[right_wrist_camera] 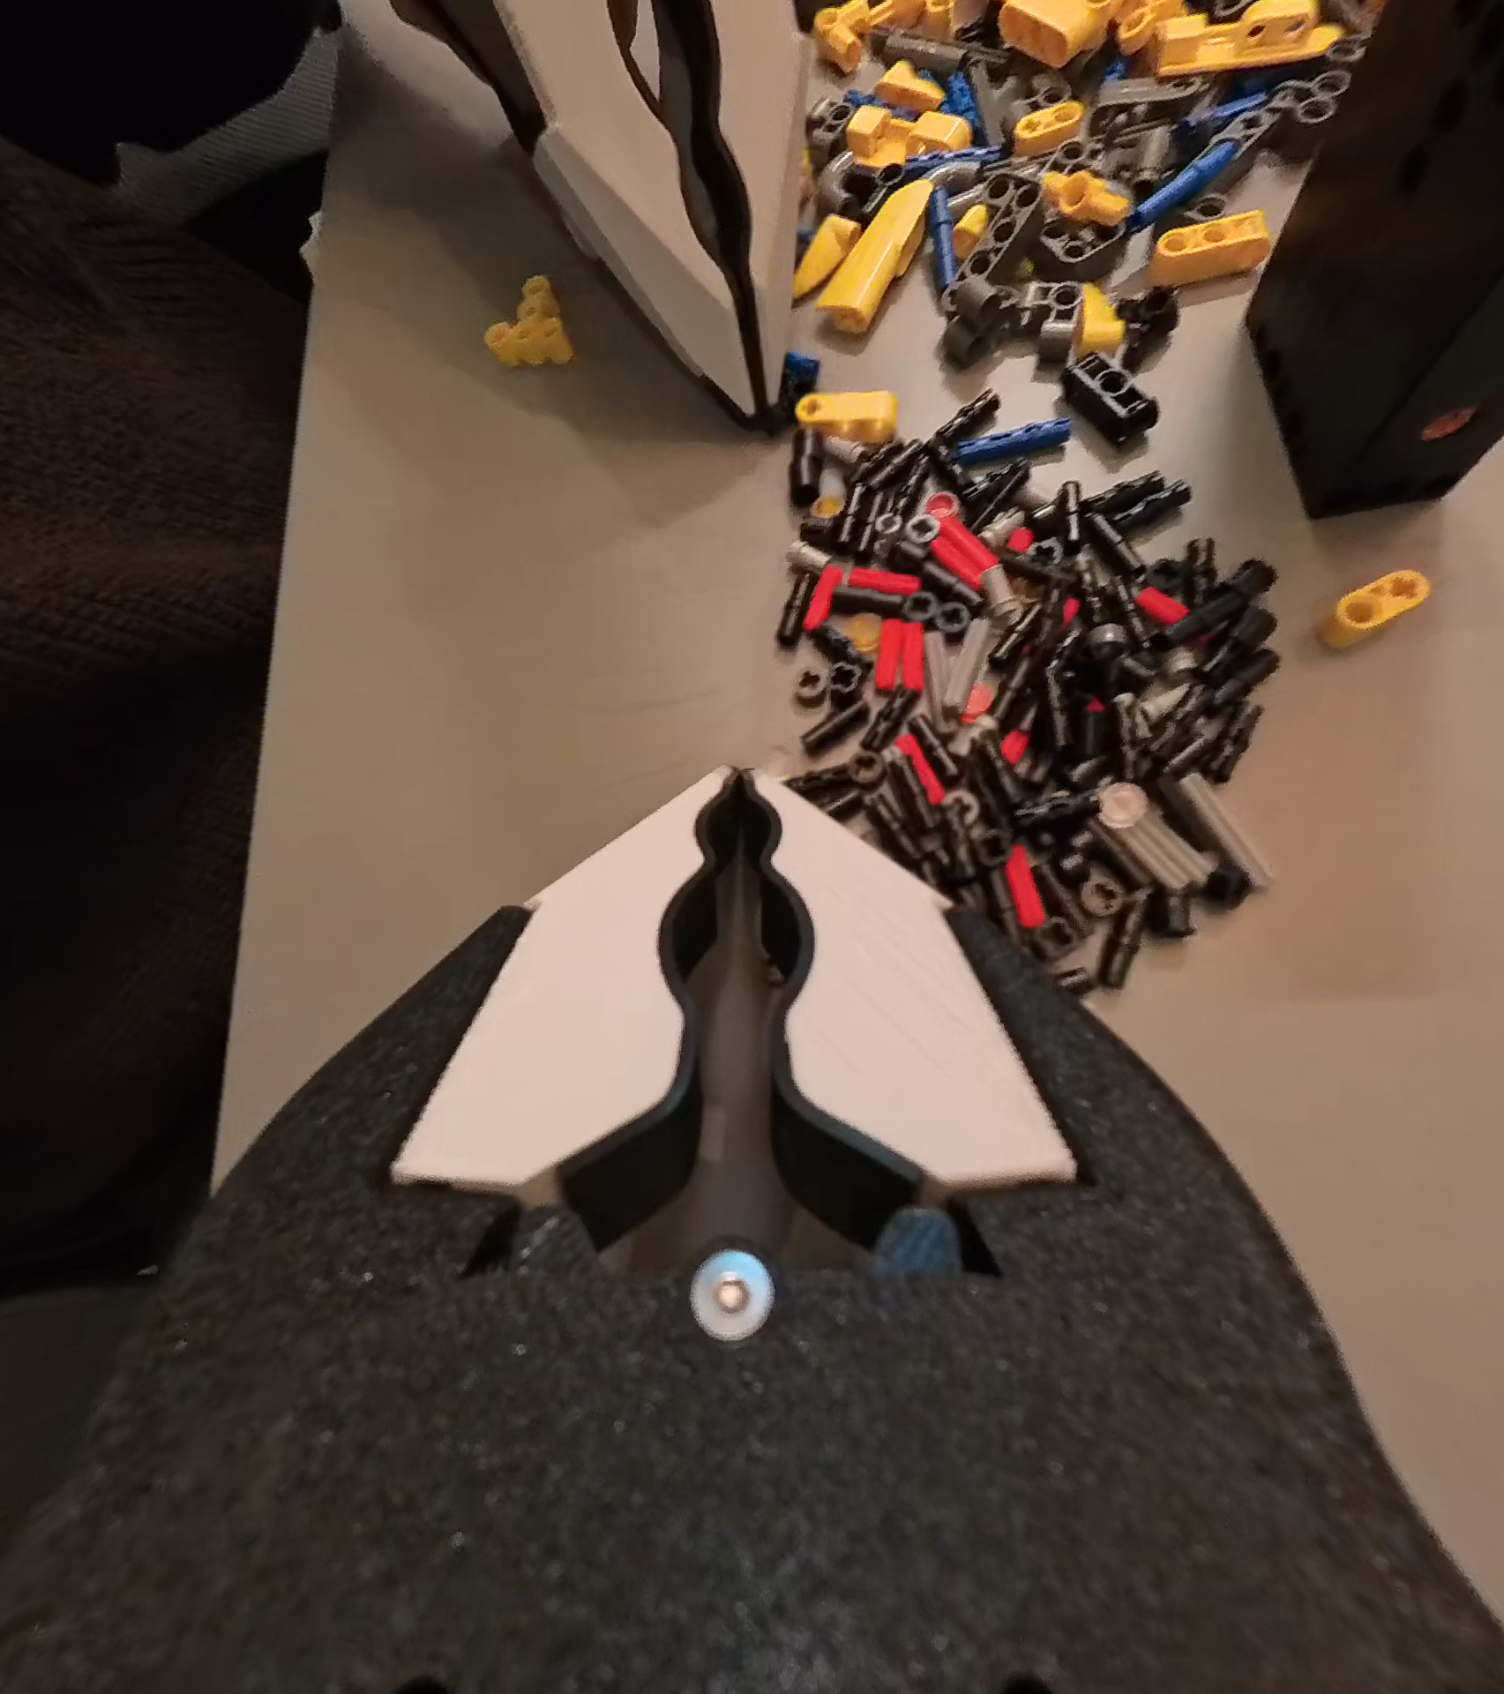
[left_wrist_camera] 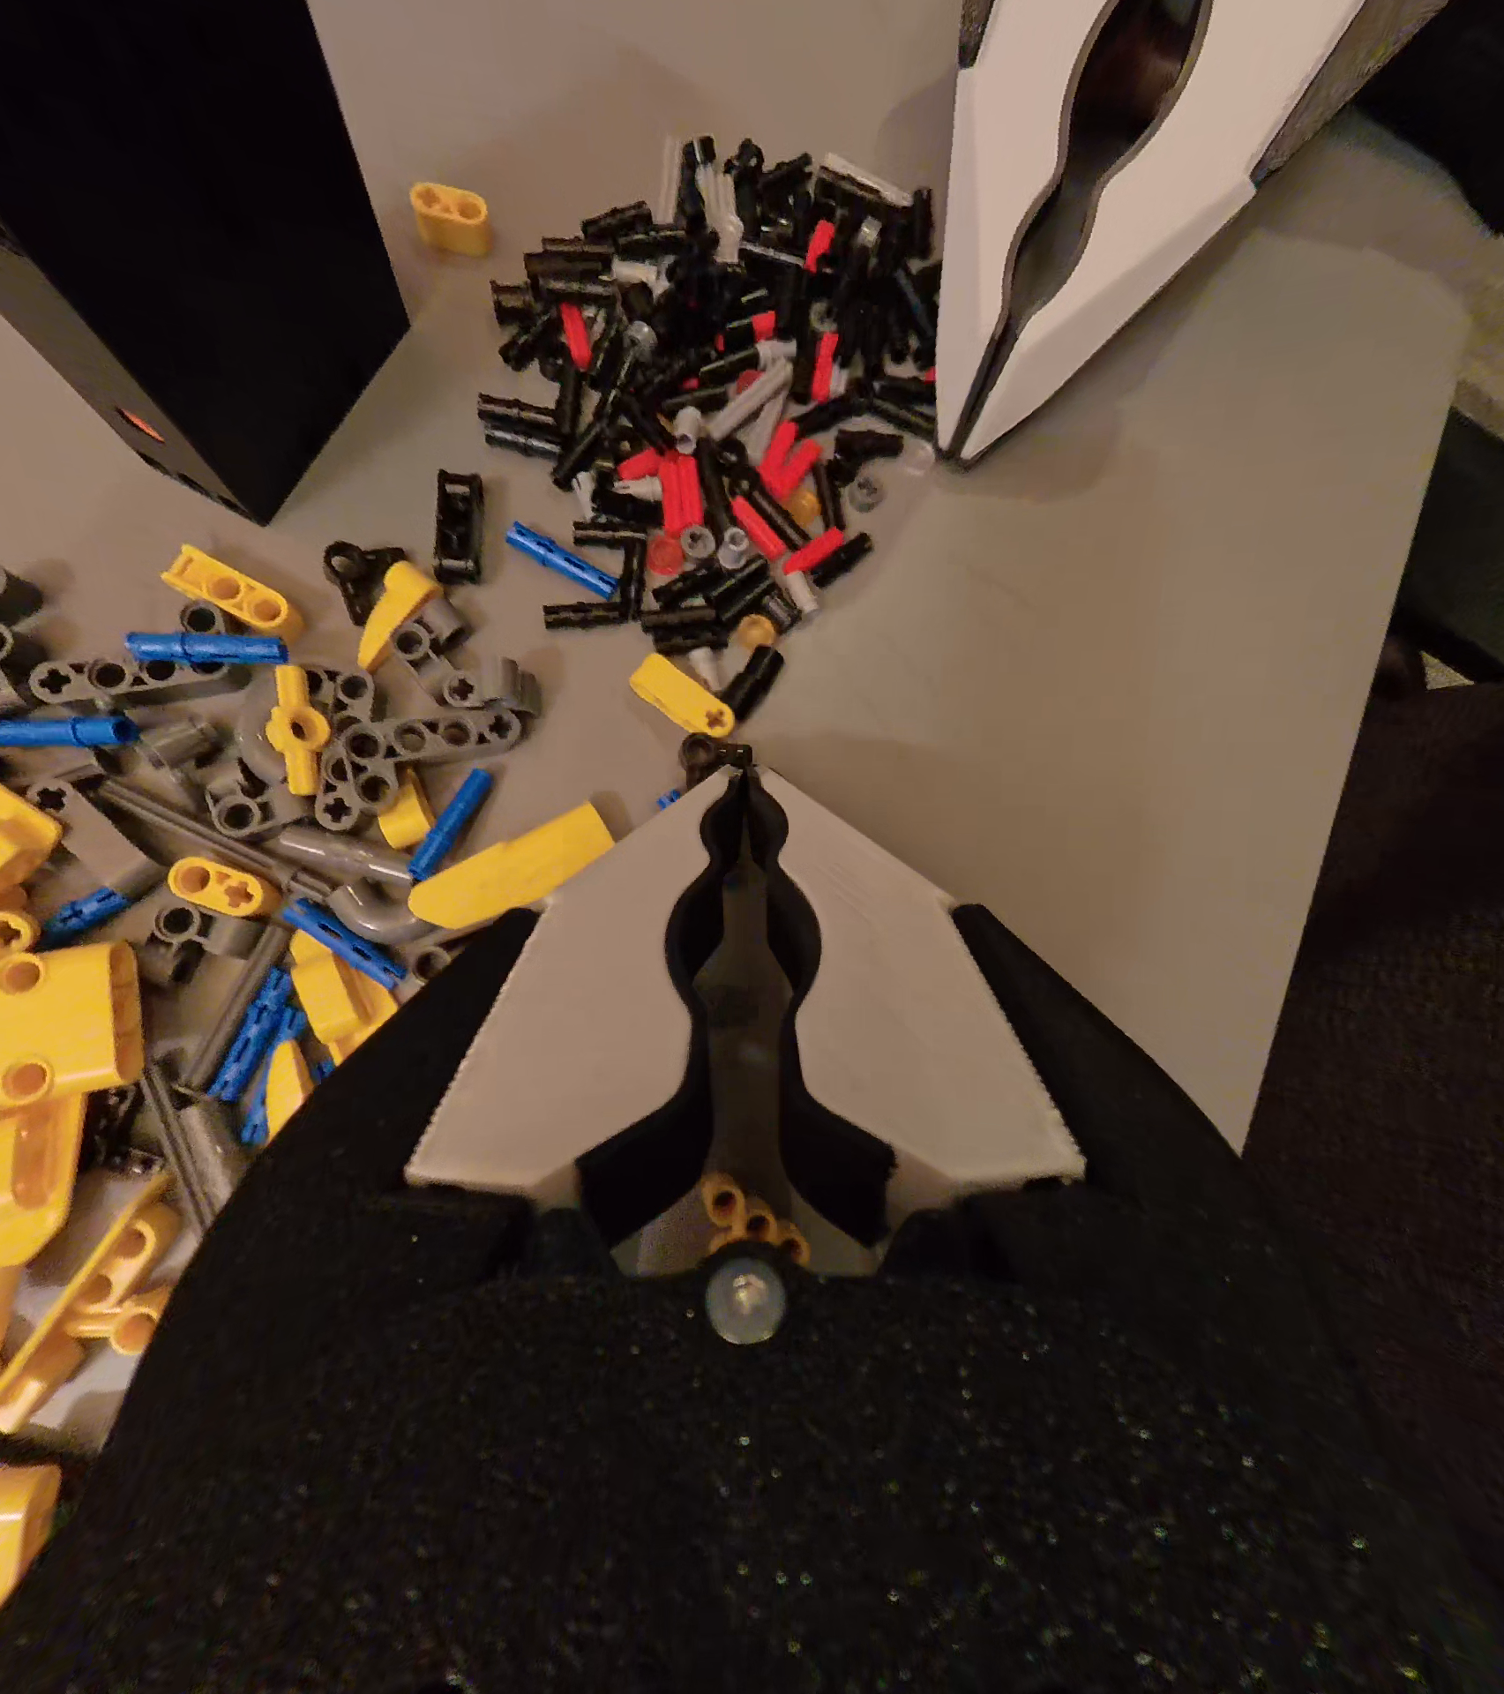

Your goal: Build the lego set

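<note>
My left gripper (left_wrist_camera: 741, 772) is shut, and a small black connector piece (left_wrist_camera: 711, 752) is pinched at its tips, low over the grey table (left_wrist_camera: 1050, 733). A yellow connector (left_wrist_camera: 682, 694) lies just beyond it. In the right wrist view the left gripper (right_wrist_camera: 762, 417) stands beside that yellow connector (right_wrist_camera: 849, 408). My right gripper (right_wrist_camera: 741, 777) is shut with nothing seen between its fingers, at the near edge of a pile of black, red and grey pins (right_wrist_camera: 1032, 697). It also shows in the left wrist view (left_wrist_camera: 959, 449), touching the same pile (left_wrist_camera: 711, 385).
A heap of yellow, grey and blue beams (left_wrist_camera: 180, 825) lies left of my left gripper. A black box (left_wrist_camera: 180, 275) stands behind it. A lone yellow two-hole piece (left_wrist_camera: 452, 215) lies apart, and a small yellow piece (right_wrist_camera: 532, 325) lies near the table edge. Dark fabric (right_wrist_camera: 88, 642) borders the table. The tips of one gripper are about 10 cm away from the tips of the other.
</note>
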The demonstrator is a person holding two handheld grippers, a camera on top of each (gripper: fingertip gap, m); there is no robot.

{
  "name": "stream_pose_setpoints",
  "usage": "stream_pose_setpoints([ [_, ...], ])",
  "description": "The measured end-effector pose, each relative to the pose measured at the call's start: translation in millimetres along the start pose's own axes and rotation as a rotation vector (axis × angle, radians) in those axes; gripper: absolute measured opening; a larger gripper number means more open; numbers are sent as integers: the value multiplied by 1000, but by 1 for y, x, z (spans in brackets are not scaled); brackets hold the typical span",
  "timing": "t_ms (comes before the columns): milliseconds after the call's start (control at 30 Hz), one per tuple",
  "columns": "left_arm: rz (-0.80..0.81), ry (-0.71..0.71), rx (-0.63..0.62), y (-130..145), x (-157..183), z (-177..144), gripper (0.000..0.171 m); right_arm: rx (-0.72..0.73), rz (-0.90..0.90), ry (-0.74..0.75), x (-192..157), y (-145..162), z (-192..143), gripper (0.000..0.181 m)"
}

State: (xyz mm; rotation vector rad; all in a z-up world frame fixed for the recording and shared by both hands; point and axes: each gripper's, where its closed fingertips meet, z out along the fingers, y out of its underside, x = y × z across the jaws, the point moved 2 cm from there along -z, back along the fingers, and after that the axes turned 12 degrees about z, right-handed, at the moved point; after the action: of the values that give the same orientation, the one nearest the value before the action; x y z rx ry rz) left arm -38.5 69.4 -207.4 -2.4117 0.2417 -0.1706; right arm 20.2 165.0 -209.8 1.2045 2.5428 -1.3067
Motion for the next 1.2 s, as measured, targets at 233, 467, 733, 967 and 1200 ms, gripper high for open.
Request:
stream_pose_setpoints([
  [233,-4,-5,29,-5,2,-8,0,54,-8,53,-4,-4,-11,0],
  [467,-27,-42,42,11,8,-37,0,112,105,132,-2,34,-51,0],
  [733,-88,-119,76,19,-3,-58,0,59,98,88,2,33,-38,0],
  [967,-104,-144,69,32,1,-65,0,38,35,99,11,17,-24,0],
  [1200,-122,-308,155,35,-31,-102,0,59,-6,113,4,0,-25,0],
])
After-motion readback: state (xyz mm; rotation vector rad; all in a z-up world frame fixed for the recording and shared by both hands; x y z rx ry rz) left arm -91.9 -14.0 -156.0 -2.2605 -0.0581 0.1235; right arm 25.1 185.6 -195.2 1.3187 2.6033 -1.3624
